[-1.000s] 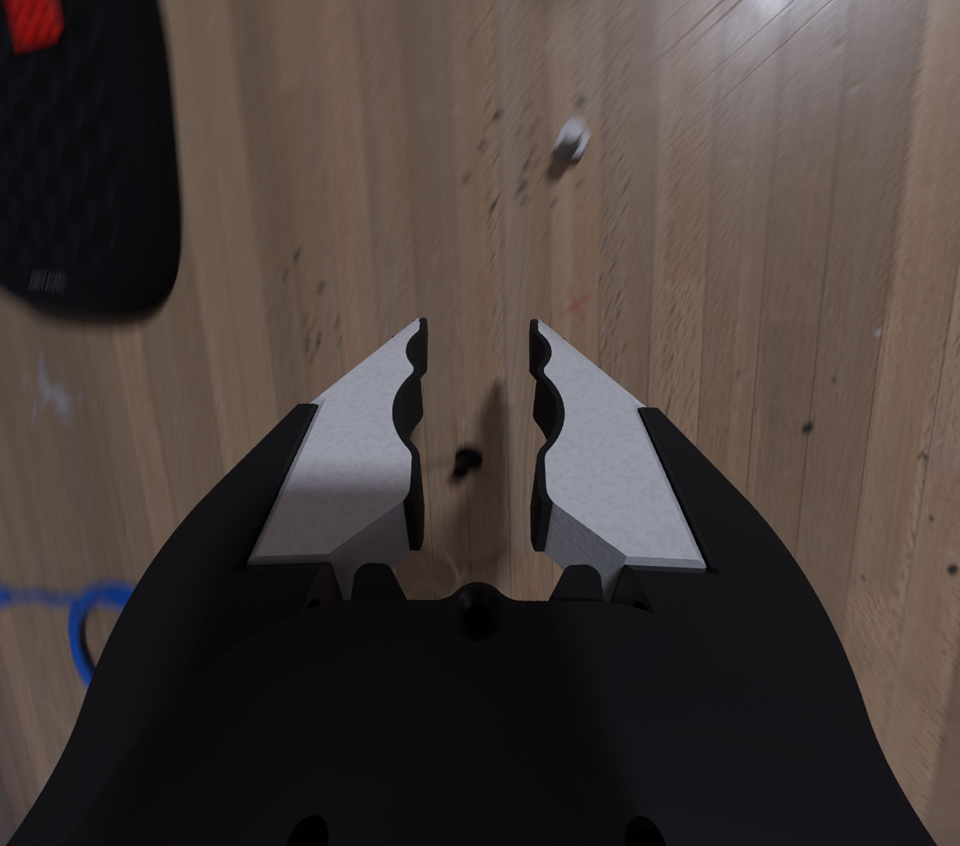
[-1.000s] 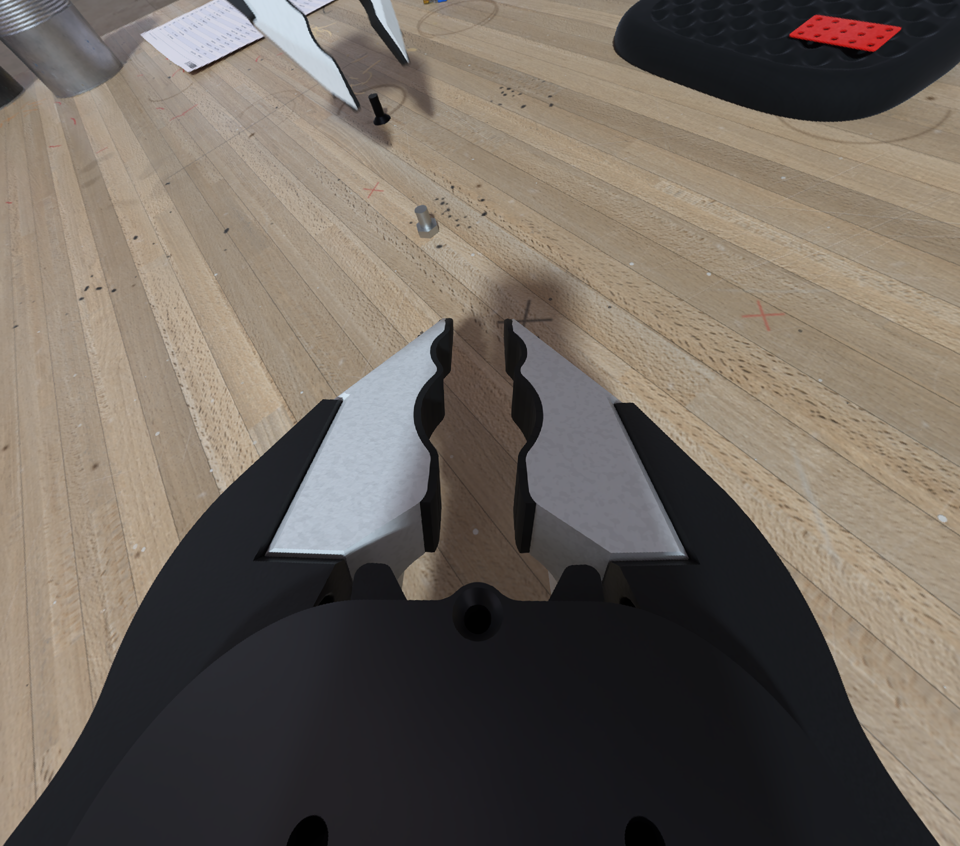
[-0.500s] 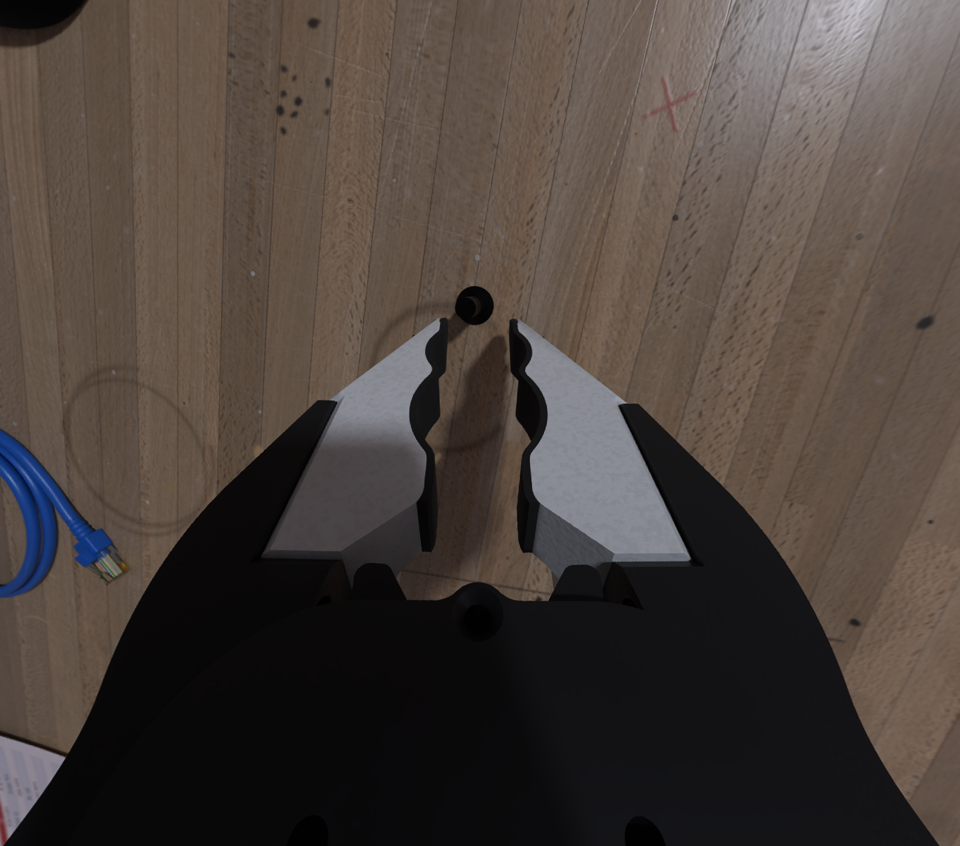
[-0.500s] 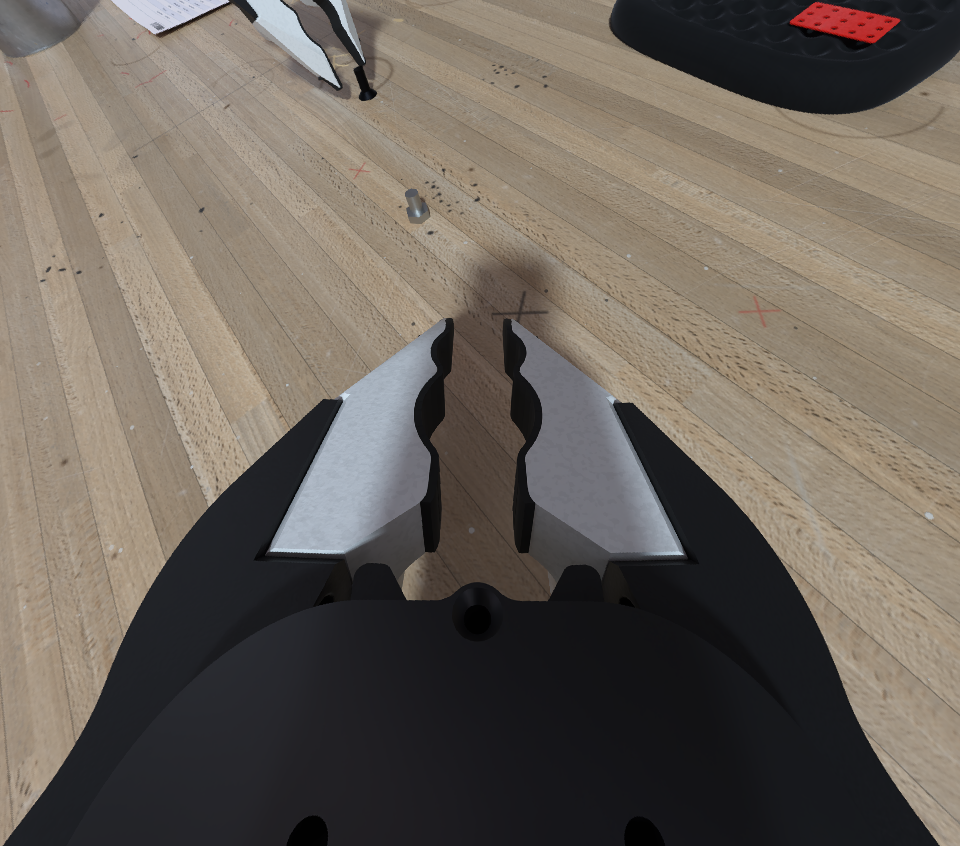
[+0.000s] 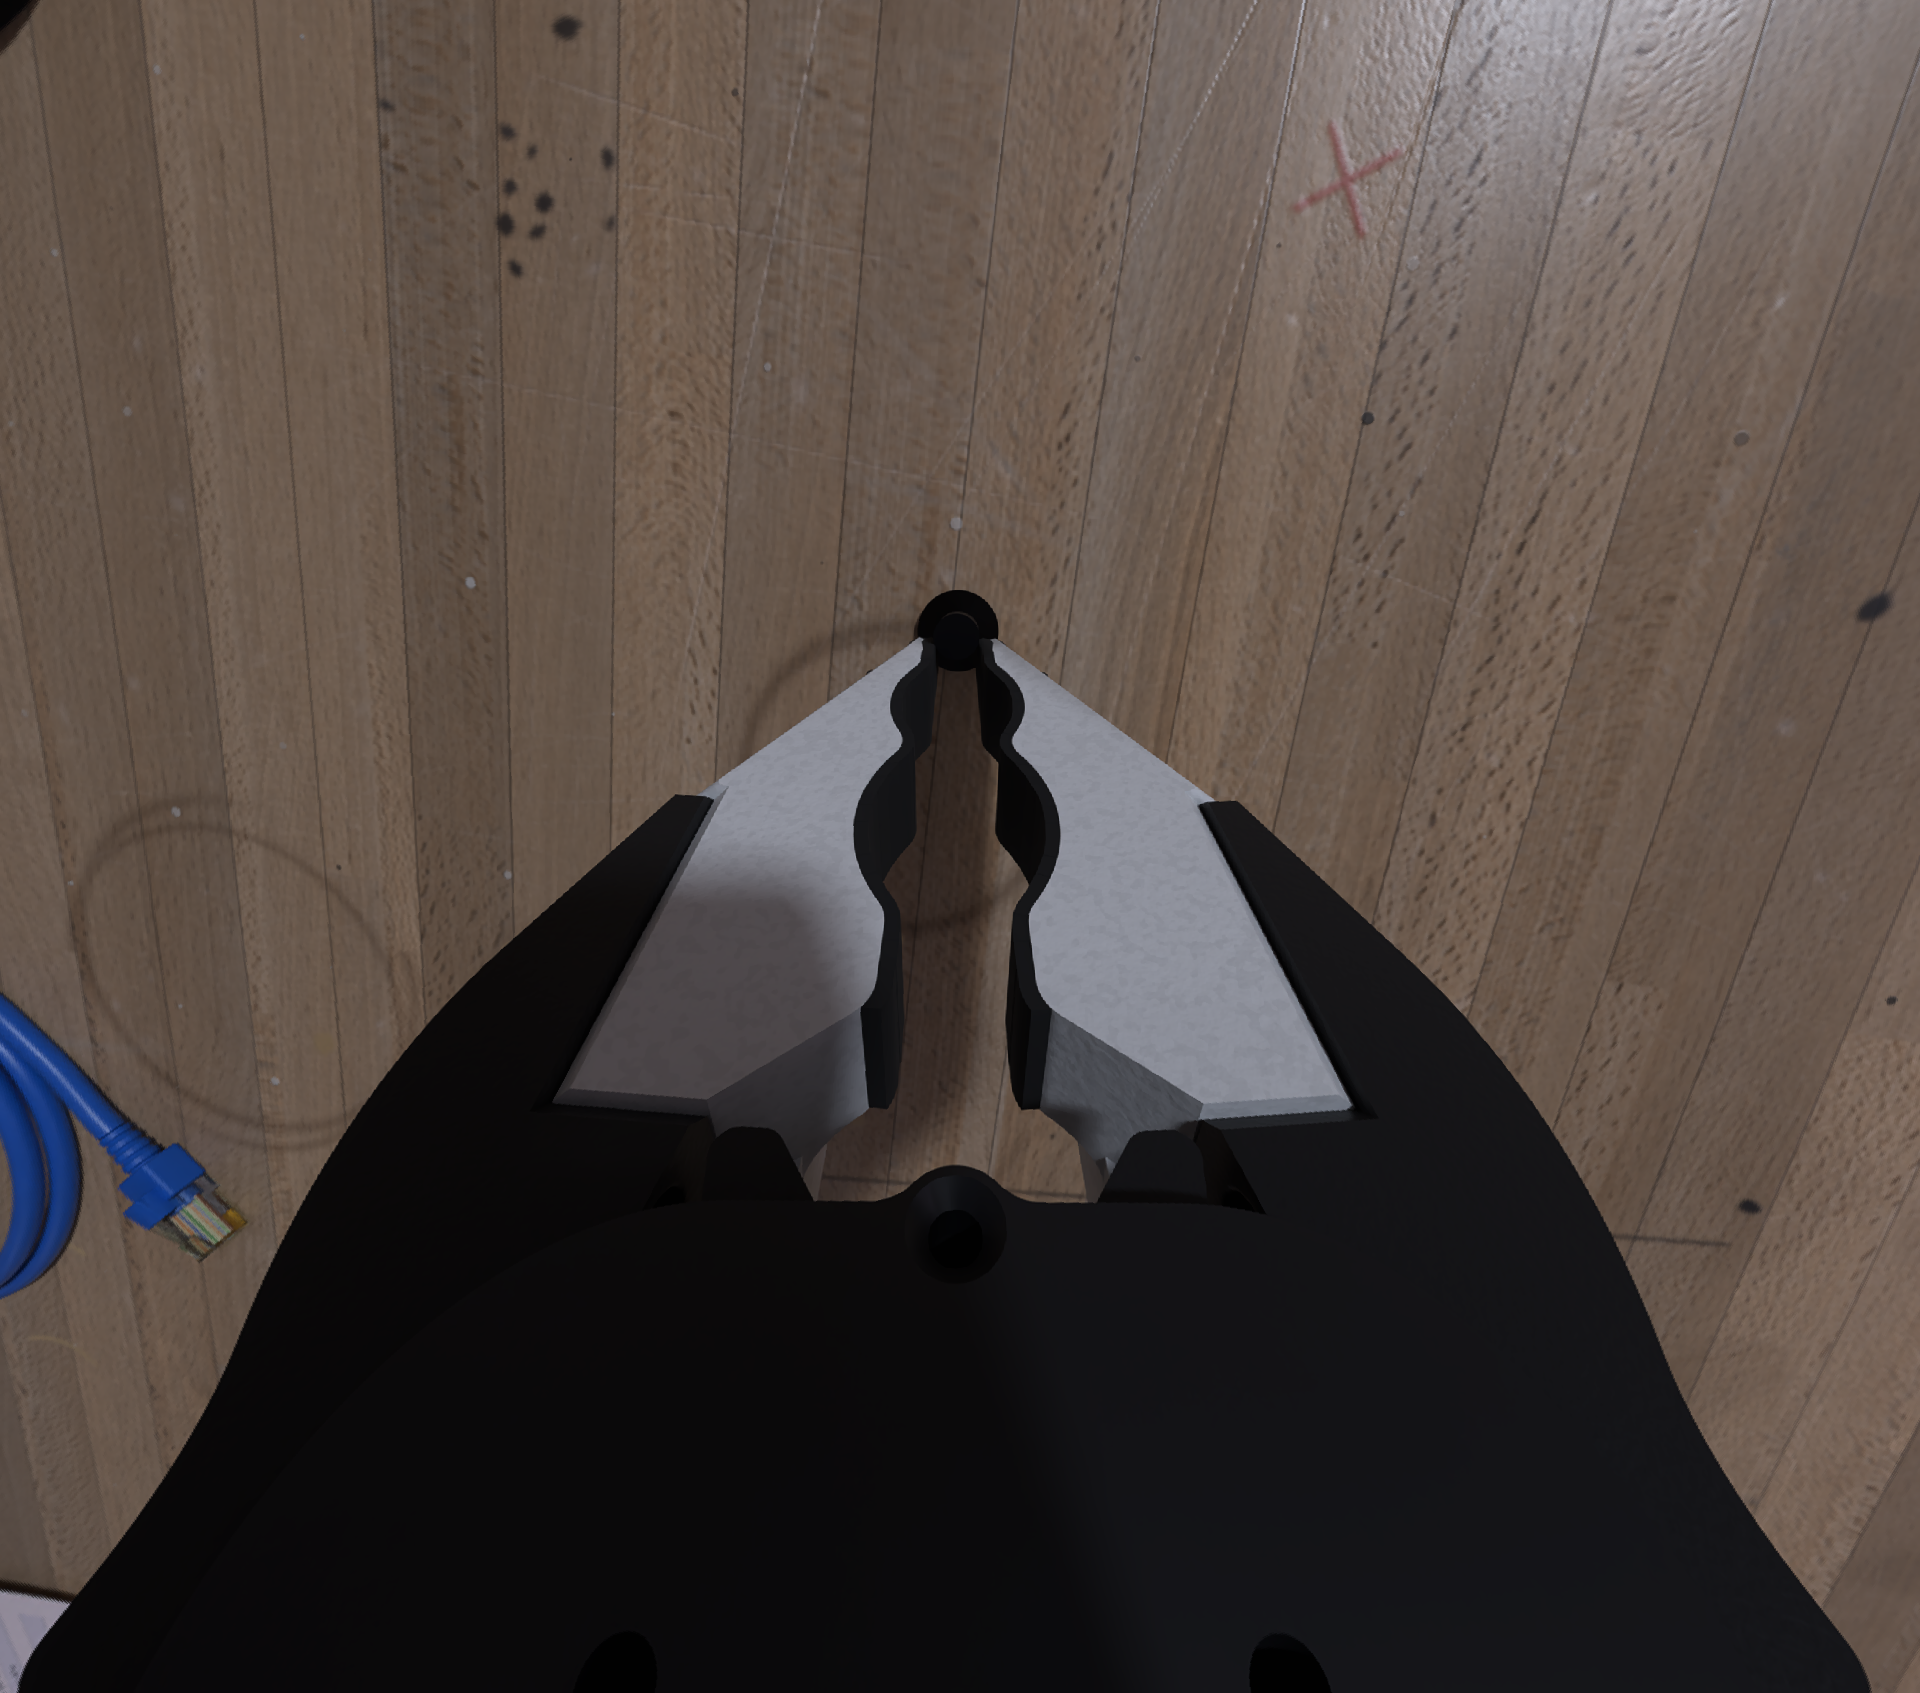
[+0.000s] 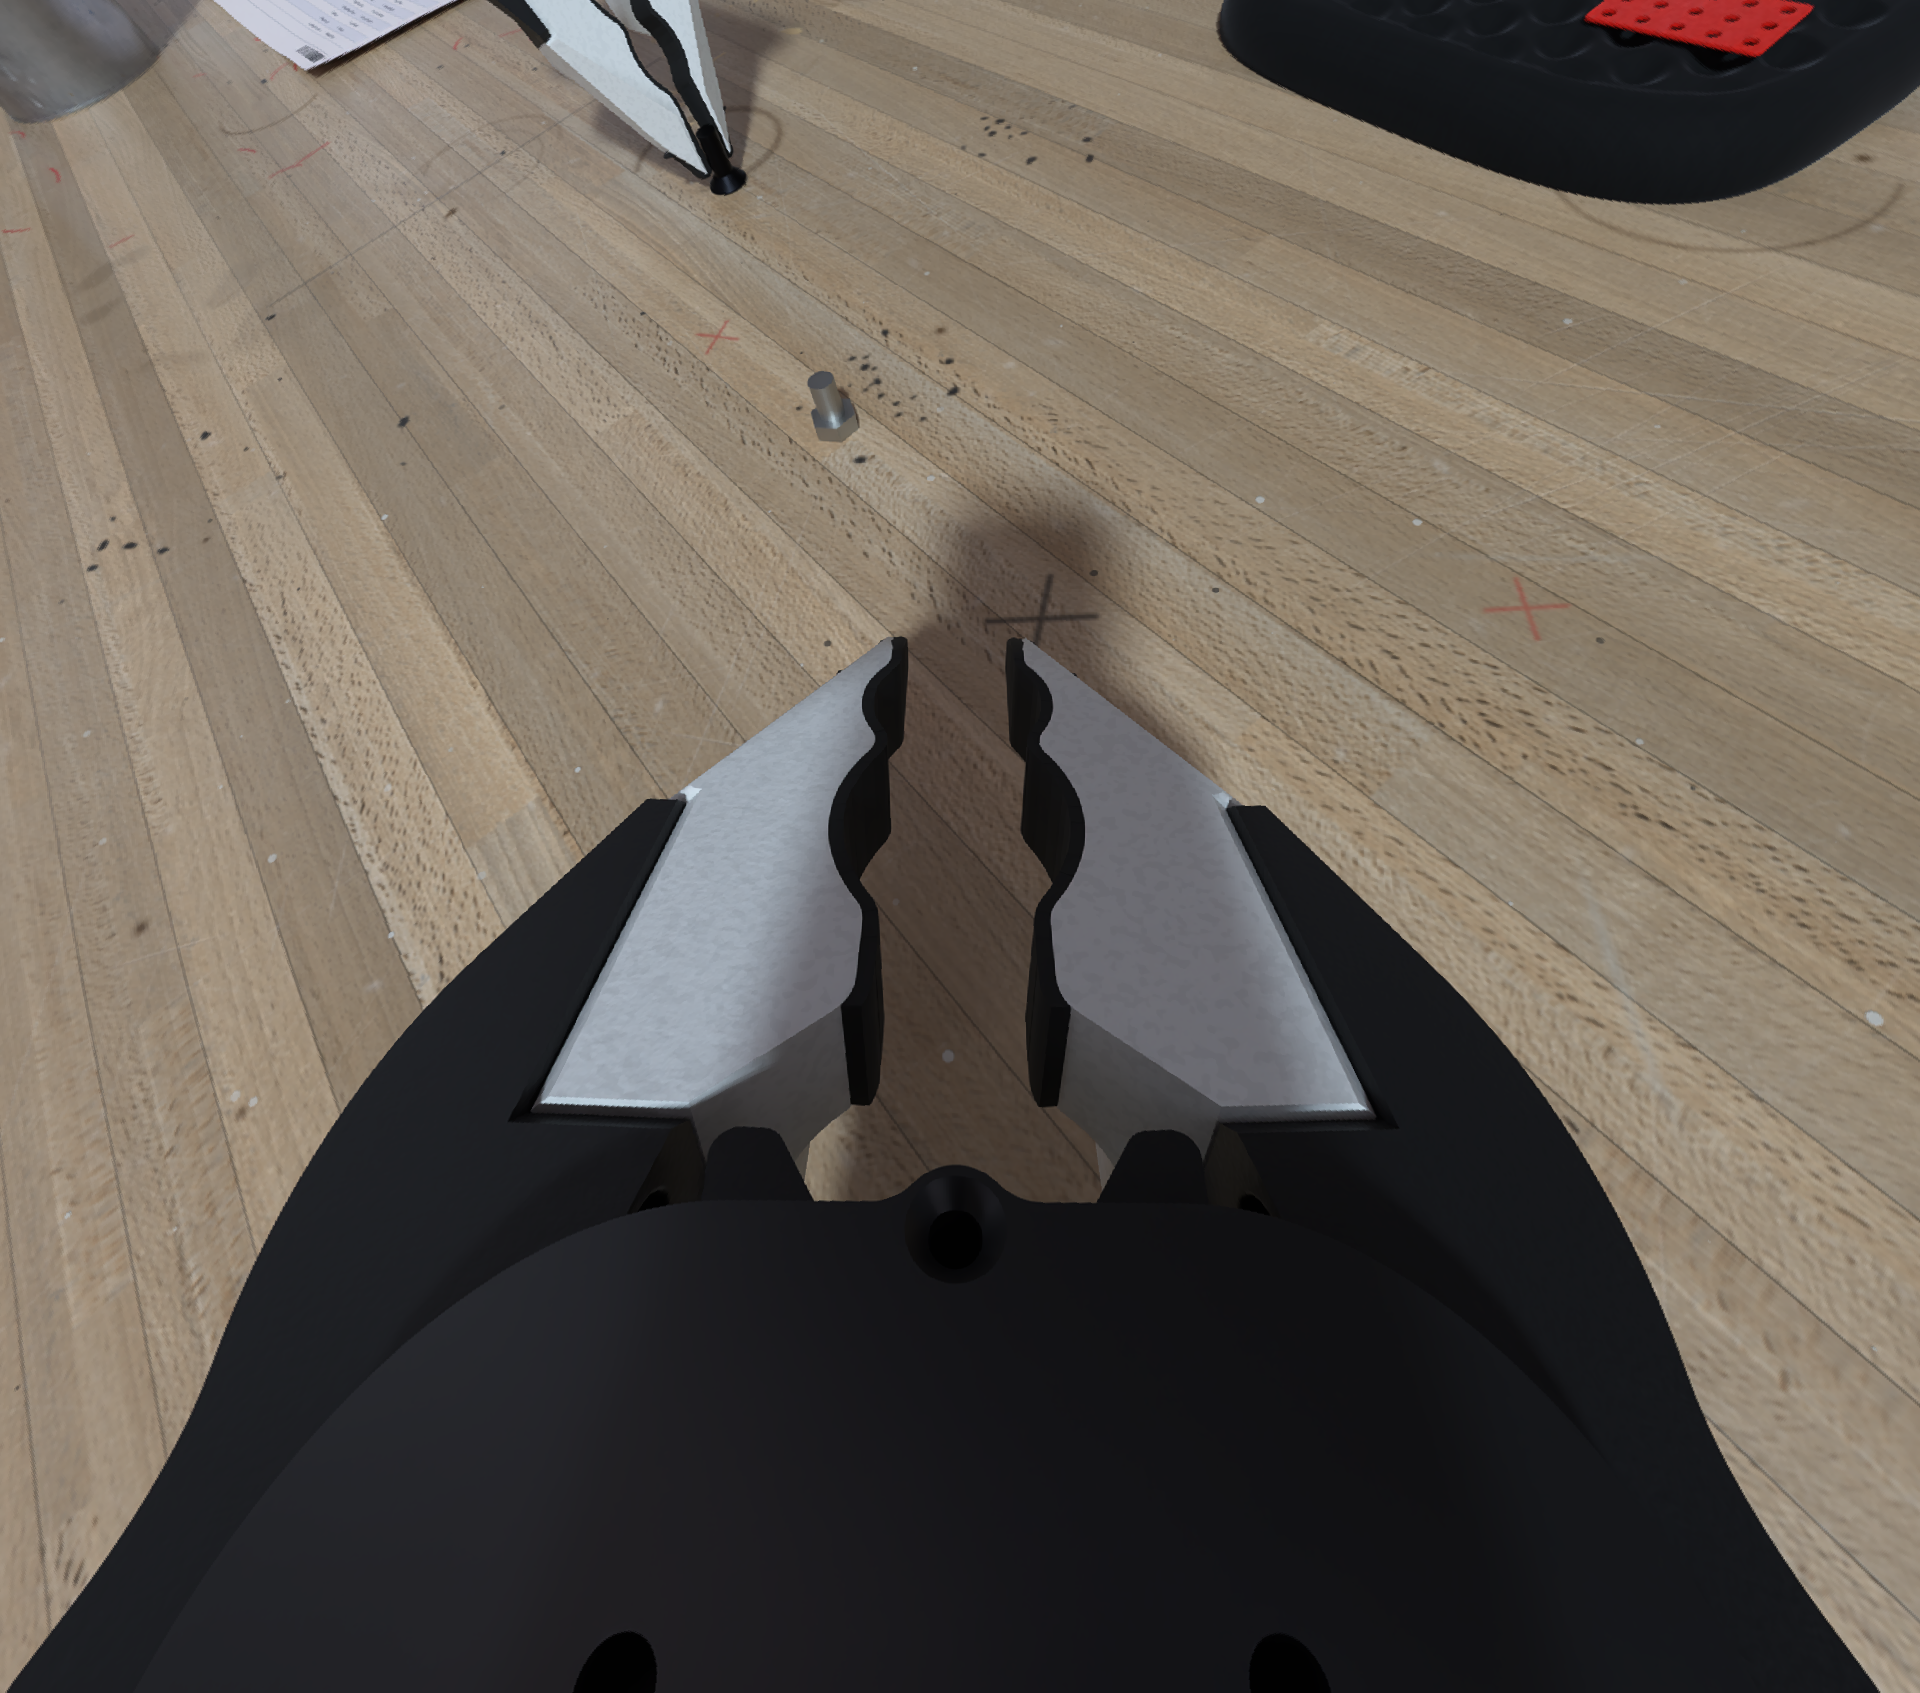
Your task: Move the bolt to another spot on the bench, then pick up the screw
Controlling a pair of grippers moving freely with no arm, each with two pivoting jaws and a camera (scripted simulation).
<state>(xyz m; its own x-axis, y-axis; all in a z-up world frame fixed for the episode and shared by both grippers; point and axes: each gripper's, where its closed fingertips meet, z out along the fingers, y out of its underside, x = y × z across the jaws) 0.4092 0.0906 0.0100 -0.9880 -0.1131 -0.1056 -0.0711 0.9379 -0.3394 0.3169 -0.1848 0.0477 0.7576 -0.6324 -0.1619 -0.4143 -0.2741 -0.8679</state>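
Pinching the black screw [image 5: 957, 631] on the bench [image 5: 727, 293], my left gripper [image 5: 957, 654] — right gripper [image 6: 956, 656] narrowly parted, empty.

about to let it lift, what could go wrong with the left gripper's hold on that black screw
1. The left gripper pinches the black screw only at its very fingertips, so it could slip out on the lift.
2. The screw stands head down on the wooden bench; any tilt in the pinch may twist it loose.
3. The silver bolt stands free nearby, and a dropped screw might knock it.
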